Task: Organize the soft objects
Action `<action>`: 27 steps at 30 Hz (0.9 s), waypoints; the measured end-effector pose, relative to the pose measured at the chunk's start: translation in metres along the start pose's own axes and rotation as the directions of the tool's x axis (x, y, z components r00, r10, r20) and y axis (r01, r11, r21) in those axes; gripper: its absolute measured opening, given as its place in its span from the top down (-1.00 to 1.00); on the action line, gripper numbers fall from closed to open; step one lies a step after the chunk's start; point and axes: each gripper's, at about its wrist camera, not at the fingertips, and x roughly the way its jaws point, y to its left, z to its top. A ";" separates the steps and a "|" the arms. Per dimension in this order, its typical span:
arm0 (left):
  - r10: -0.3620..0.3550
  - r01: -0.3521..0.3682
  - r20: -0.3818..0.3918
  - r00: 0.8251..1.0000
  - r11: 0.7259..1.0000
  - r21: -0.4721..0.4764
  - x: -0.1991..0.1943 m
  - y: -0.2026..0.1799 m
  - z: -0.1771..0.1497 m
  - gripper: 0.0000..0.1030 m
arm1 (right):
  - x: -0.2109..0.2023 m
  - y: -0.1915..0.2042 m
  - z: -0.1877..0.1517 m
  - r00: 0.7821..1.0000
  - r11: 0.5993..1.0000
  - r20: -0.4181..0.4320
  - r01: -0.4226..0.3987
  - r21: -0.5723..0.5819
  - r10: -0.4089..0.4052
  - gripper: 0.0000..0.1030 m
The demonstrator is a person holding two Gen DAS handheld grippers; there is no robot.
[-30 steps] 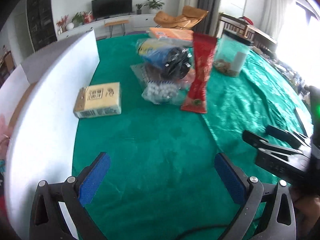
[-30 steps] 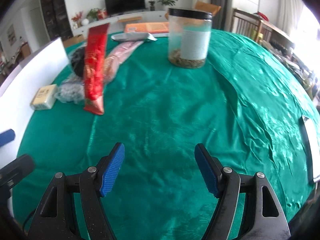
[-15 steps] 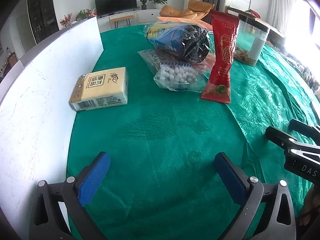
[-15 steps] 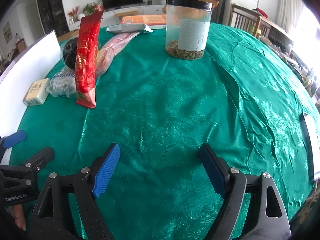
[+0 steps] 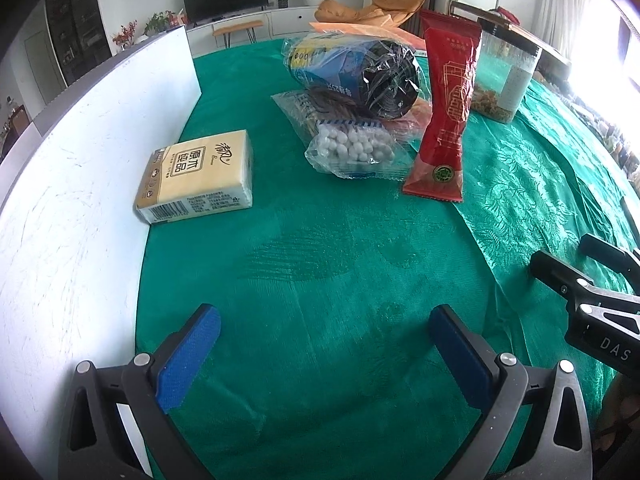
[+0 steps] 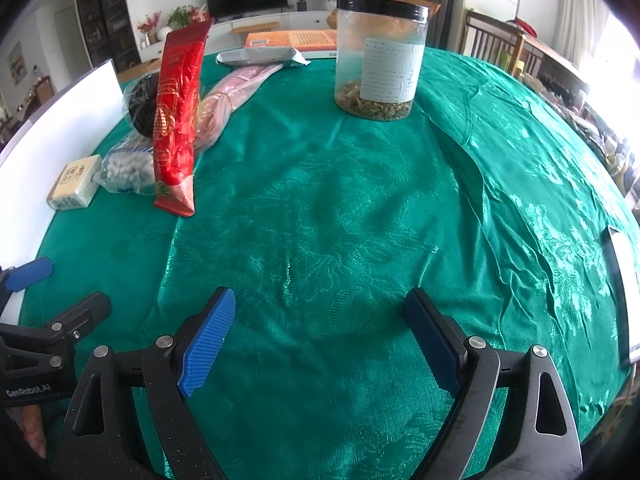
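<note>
A yellow tissue pack (image 5: 198, 176) lies on the green tablecloth beside a white board (image 5: 72, 184); it also shows in the right wrist view (image 6: 74, 186). A bag of white pellets (image 5: 354, 152), a blue-black wrapped roll (image 5: 360, 70) and an upright red packet (image 5: 446, 108) stand in a cluster beyond it. The red packet (image 6: 178, 120) and a pink bag (image 6: 236, 96) show in the right wrist view. My left gripper (image 5: 324, 344) is open and empty, low over bare cloth. My right gripper (image 6: 318, 336) is open and empty too.
A clear jar with a black lid (image 6: 380, 56) stands at the back. An orange flat package (image 6: 292, 40) and a silver pouch (image 6: 262, 56) lie behind it. A phone-like slab (image 6: 624, 292) lies at the right table edge.
Both grippers have moved forward and lower over the cloth, so the cluster looks nearer. The right gripper's jaws have spread wider. Nothing was taken hold of.
</note>
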 end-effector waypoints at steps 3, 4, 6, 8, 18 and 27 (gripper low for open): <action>-0.003 0.003 0.016 1.000 1.000 0.003 0.000 0.003 0.000 -1.00 | 0.000 0.000 0.000 1.000 1.000 0.000 0.000 0.000 0.000 -0.73; -0.004 0.004 0.023 1.000 1.000 0.004 0.000 0.005 0.000 -1.00 | 0.000 0.000 0.000 1.000 1.000 0.000 0.000 0.000 0.000 -0.73; -0.008 0.008 0.039 0.999 1.000 0.003 0.001 0.008 -0.001 -1.00 | 0.000 0.000 0.000 1.000 1.000 0.000 0.000 0.000 0.000 -0.73; -0.006 0.006 0.040 0.999 1.000 0.002 0.001 0.008 -0.001 -1.00 | 0.000 0.000 0.000 1.000 1.000 0.001 0.000 0.000 0.000 -0.73; -0.002 0.002 0.043 0.999 1.000 -0.004 0.001 0.008 -0.001 -1.00 | 0.001 0.000 0.000 1.000 1.000 0.001 0.000 0.001 0.000 -0.74; 0.002 -0.001 0.045 0.999 1.000 -0.009 0.001 0.008 -0.001 -1.00 | 0.001 0.000 0.000 1.000 1.000 0.002 0.000 0.001 0.000 -0.75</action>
